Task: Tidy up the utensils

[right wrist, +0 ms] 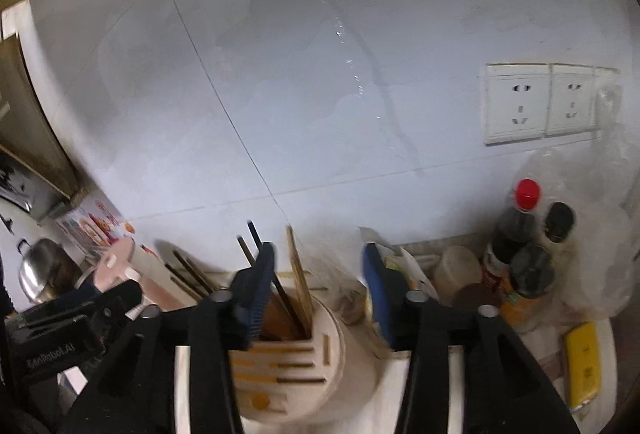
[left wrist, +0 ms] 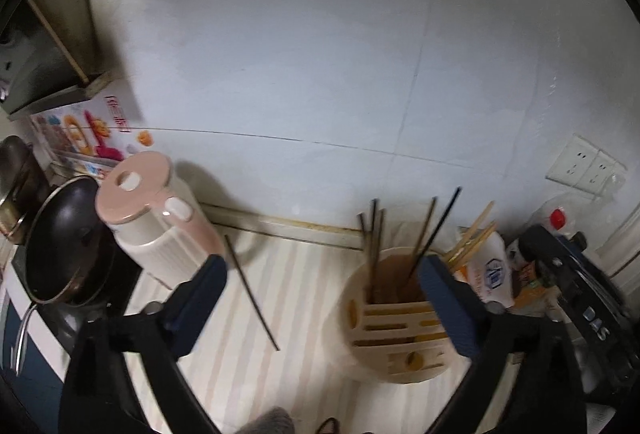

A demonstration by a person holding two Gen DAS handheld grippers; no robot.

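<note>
Left tongs (left wrist: 320,306) spread wide, empty. Right tongs (right wrist: 320,294) parted, empty, over holder (left wrist: 394,322). Loose chopstick (left wrist: 252,294) lies on table (left wrist: 280,374), at nine o'clock from holder. Likely next: approach along stick's axis, pinch mid-length, lift level, drop tip-first into holder.

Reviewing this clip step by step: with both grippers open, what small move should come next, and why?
Probably bring the left gripper down over the loose chopstick lying on the striped counter. Its jaws stand open and empty, and the other chopsticks already stand in the holder.
</note>
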